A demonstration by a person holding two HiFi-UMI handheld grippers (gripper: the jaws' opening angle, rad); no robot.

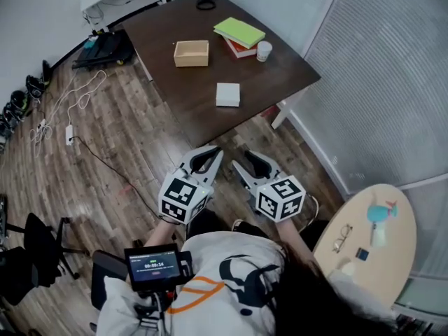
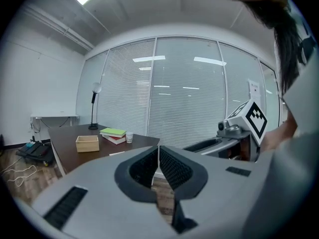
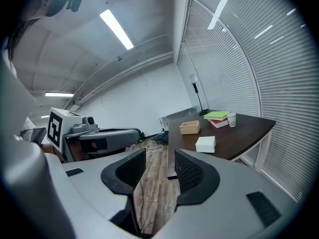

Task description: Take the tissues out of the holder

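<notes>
1. Nearest to me is the chest-mounted screen (image 1: 155, 265). It shows a line of timer-like digits, too small to read for certain.
2. Left tool (image 2: 159, 152) is clenched, pads meeting, with nothing between them. Right tool (image 3: 160, 156) is released, jaws apart, with only floor visible through the gap. Both point ahead and slightly down. The marker cubes carry black-and-white squares, no lettering.
3. Bare wood floor (image 1: 140, 138) separates both tools from the tabletop (image 1: 280, 75). Neither tool is touching anything, and everything on the tabletop is well apart from them.
4. The first item ahead is a white block (image 1: 227, 94), which looks like a tissue pack. It lies flat near the tabletop's near edge, roughly on the line between the two tools. It is near-square, so there is no real long axis, and I see no print on it.
5. Farther on and to the left is an open wooden box (image 1: 191, 53), which I take to be the holder. Its long axis runs side to side and its interior looks bare from above. It is on my left tool's side; the block is about equally far from both tools.
6. Farthest are a green book on a red one (image 1: 239, 33) and a paper cup (image 1: 263, 50) just beside them. No title or logo is legible.
</notes>
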